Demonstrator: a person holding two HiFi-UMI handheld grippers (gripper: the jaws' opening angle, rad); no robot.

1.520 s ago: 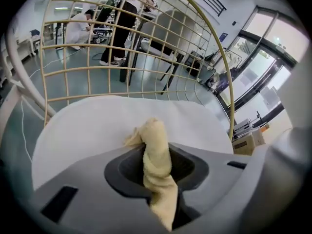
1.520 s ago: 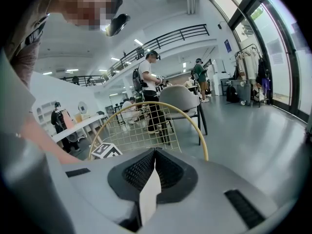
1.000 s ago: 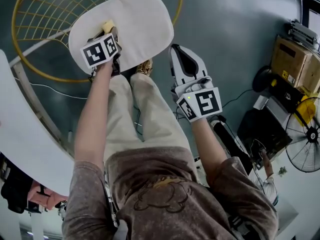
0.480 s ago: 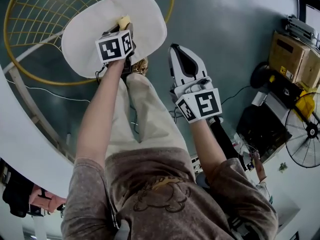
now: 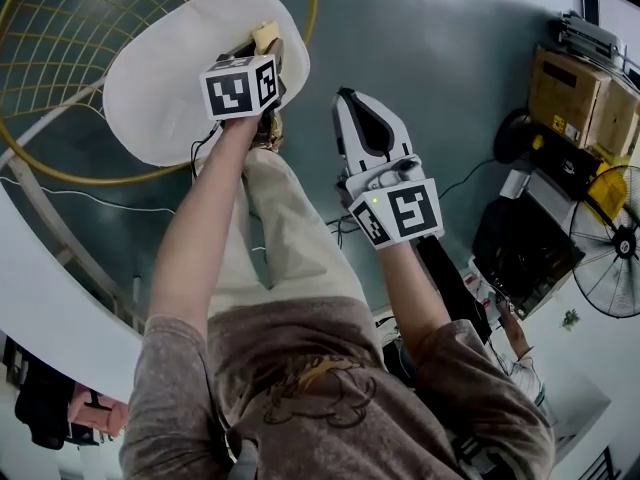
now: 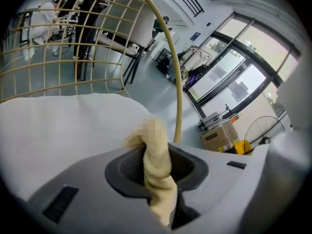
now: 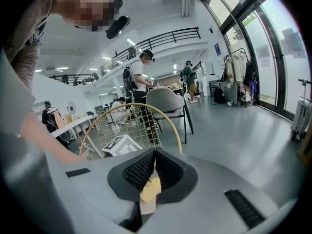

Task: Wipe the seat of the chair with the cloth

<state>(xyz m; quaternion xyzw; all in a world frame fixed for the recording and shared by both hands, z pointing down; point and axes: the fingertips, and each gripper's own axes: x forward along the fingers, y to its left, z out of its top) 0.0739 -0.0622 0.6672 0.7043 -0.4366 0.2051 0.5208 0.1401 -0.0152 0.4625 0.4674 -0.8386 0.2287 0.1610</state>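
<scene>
The chair's white seat (image 5: 165,83) sits inside a yellow wire back (image 5: 50,38). My left gripper (image 5: 263,52) is at the seat's far right edge, shut on a pale yellow cloth (image 5: 265,35) that touches the seat. In the left gripper view the cloth (image 6: 157,162) is bunched between the jaws of the left gripper (image 6: 158,179), with the seat (image 6: 58,130) just beyond. My right gripper (image 5: 349,98) hangs above the floor to the right of the chair, shut. In its own view the right gripper (image 7: 153,167) has its jaws together, a small yellowish scrap showing at the seam.
A curved white table edge (image 5: 45,298) runs along the left. At the right stand cardboard boxes (image 5: 585,108), dark equipment (image 5: 520,248) and a floor fan (image 5: 612,258). A thin cable (image 5: 60,190) crosses the floor. People and another chair (image 7: 165,101) are farther off.
My left gripper has slid the cloth across the seat from its middle toward the far right edge. The right gripper has hardly moved.
</scene>
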